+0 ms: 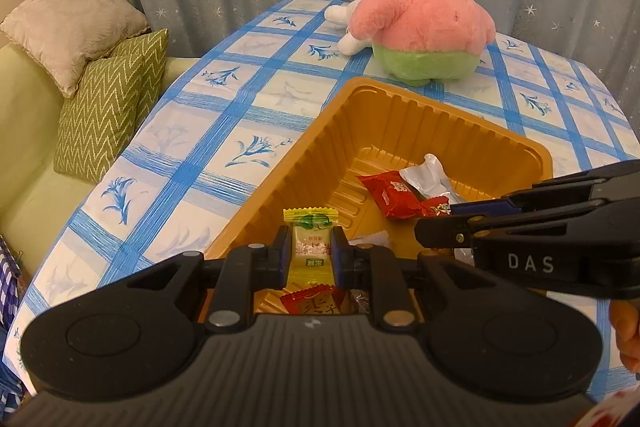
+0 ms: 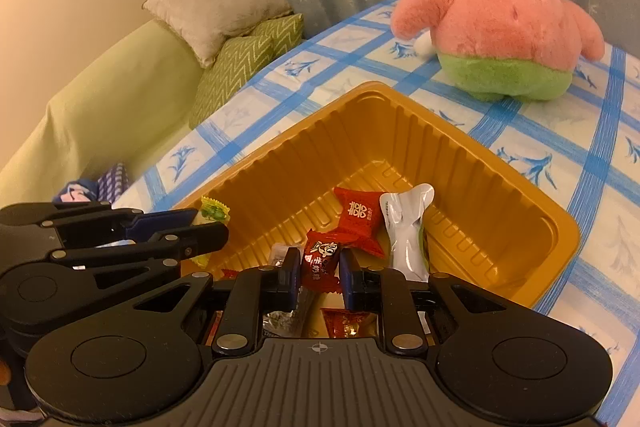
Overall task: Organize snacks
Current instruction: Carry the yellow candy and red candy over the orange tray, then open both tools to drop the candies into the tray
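One golden plastic tray [image 2: 500,163] is sitting on the blue-checked tablecloth [image 1: 192,147], and two grippers are reaching over its near end. The left gripper [image 1: 310,253] is pointing forward above the tray's near left rim, its jaws clamped on one yellow-and-white candy [image 1: 310,241] printed with red characters too small to read. The right gripper [image 2: 320,273] is angling in beside it, its jaws clamped on one dark red candy [image 2: 320,255] bearing a small cartoon face and white characters; its side, in the left wrist view, is showing the letters "DAS". Lying loose in the tray are one red wrapper [image 2: 358,215] with a white double-happiness character and one silver sachet [image 2: 406,231] touching it, with more wrappers partly hidden beneath the grippers. One pink and green star plush [image 1: 424,11] is sitting beyond the tray, and two cushions [image 1: 92,67] are leaning on the sofa.
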A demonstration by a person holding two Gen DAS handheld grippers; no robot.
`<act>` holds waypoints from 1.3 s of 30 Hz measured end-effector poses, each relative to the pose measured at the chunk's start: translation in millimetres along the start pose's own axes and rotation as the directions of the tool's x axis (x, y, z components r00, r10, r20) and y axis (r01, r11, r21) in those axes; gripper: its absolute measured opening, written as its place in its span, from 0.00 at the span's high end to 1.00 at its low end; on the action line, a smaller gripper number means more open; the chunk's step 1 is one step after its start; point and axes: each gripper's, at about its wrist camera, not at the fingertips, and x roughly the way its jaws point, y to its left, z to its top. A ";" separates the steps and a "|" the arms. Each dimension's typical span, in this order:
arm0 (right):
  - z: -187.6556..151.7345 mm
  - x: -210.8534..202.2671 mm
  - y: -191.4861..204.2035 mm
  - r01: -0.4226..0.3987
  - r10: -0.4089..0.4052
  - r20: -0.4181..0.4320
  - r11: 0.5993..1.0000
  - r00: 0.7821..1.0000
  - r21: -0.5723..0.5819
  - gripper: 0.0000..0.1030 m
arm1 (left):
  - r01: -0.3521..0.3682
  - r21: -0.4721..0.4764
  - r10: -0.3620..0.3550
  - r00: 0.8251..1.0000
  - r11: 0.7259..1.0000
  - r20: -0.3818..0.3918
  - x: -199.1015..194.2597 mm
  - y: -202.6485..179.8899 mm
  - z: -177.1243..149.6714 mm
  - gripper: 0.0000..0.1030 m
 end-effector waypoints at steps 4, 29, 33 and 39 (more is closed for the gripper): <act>1.4 0.7 -3.0 -0.004 0.004 -0.009 1.000 1.000 0.030 0.78 | 0.002 0.002 -0.002 1.000 1.000 -0.003 1.6 0.2 0.2 0.82; 0.9 -11.5 -11.1 0.035 -0.036 0.020 0.998 0.999 0.060 0.53 | -0.010 -0.004 0.010 1.000 1.000 -0.022 15.1 0.6 0.4 0.81; 0.3 -13.6 -11.5 0.038 -0.039 0.020 0.997 0.999 0.062 0.52 | -0.015 -0.013 0.015 1.000 1.000 -0.021 11.8 1.5 -1.0 0.75; -2.4 -19.4 -11.0 0.043 -0.045 0.030 0.997 0.999 0.065 0.44 | -0.014 -0.032 0.014 1.000 0.999 -0.003 -1.2 2.2 -3.3 0.69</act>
